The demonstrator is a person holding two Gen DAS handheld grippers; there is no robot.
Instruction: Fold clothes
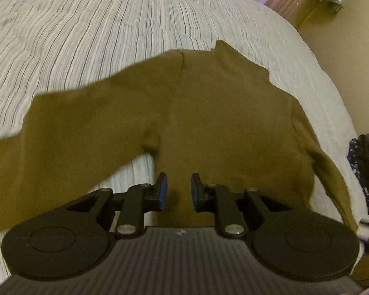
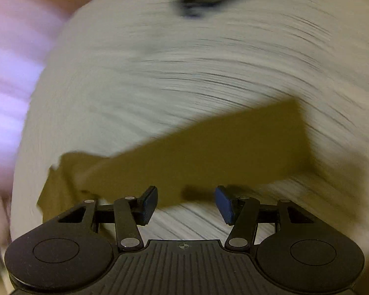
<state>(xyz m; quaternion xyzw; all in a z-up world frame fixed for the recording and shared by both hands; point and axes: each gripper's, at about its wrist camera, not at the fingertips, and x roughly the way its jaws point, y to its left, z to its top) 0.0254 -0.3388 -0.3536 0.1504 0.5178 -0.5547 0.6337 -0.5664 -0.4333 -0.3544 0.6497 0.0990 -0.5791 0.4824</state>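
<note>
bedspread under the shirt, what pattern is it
White with thin dark stripes; the bedspread shows sharpest in the left wrist view.

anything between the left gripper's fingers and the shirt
No. In the left wrist view the left gripper is open over the brown shirt, with only shirt fabric showing in the gap. Whether the fingers touch it can't be told.

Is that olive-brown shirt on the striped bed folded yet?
Not yet: the olive-brown shirt lies spread, one sleeve stretched sideways.
</note>
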